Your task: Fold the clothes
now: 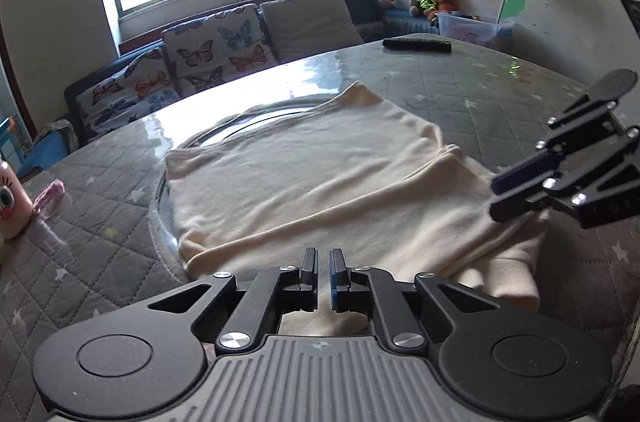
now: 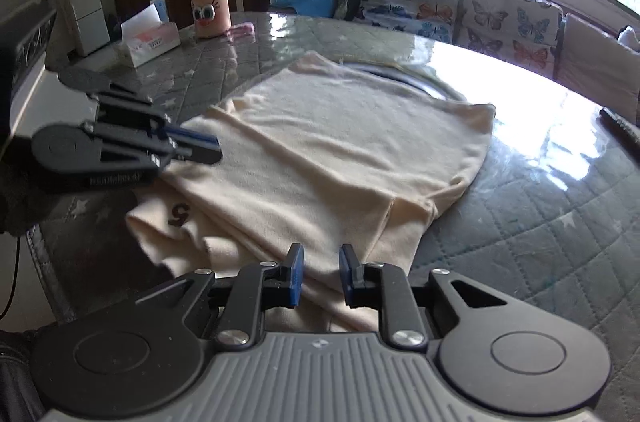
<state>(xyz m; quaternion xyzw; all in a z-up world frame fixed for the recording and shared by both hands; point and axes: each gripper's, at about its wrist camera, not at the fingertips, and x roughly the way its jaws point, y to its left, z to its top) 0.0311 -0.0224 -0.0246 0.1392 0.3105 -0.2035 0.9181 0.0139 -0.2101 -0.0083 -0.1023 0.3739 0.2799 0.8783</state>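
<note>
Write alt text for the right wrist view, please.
A cream fabric garment lies partly folded on a grey quilted table. The right gripper hovers open over its near edge; the left gripper is at its left edge.
</note>
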